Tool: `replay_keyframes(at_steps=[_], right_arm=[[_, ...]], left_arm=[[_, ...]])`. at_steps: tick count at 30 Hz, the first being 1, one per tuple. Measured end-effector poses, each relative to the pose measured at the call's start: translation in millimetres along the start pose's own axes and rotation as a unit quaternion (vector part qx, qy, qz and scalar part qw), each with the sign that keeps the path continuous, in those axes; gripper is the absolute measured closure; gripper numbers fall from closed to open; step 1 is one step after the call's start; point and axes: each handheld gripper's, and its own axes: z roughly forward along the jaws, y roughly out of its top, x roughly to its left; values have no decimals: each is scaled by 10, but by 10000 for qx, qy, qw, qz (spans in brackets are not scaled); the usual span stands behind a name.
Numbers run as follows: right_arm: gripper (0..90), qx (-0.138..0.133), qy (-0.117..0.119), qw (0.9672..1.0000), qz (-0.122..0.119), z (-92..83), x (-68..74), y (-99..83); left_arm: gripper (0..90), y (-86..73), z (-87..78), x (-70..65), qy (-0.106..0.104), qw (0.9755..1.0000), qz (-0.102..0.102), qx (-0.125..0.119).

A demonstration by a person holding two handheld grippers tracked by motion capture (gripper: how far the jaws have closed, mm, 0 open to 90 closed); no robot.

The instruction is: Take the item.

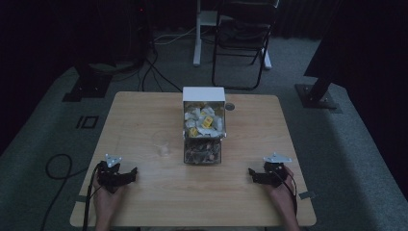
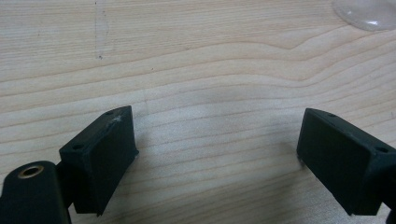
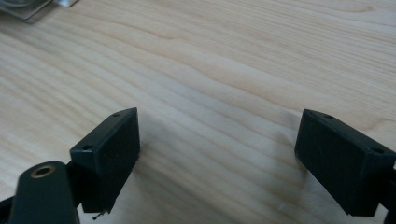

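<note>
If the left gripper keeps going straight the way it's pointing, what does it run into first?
Probably the clear plastic cup. The left gripper, jaws open, has bare table ahead, with the cup up and right; depth is unclear.

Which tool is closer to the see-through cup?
The left tool. The cup stands left of the box, just ahead of that tool, while the right tool sits across on the box's other side.

A pale wood-grain tabletop (image 1: 144, 202) carries a clear dispenser box (image 1: 203, 126) with a white top, filled with white and yellow sachets (image 1: 204, 120), beside a clear plastic cup (image 1: 162, 143), while the left gripper (image 1: 126, 175) and right gripper (image 1: 254, 174) are black, with grey plates on top.
</note>
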Motion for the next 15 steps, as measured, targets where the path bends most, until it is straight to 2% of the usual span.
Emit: replay_keyframes(at_steps=[6,15], right_arm=[[140,-4,-56,10000,63,4,-15,6],[142,-10,-69,10000,59,3,-12,3]], left_arm=[[149,21,16,2,93,9999,-87,-14],[170,18,11,4,29,10000,-27,-30]])
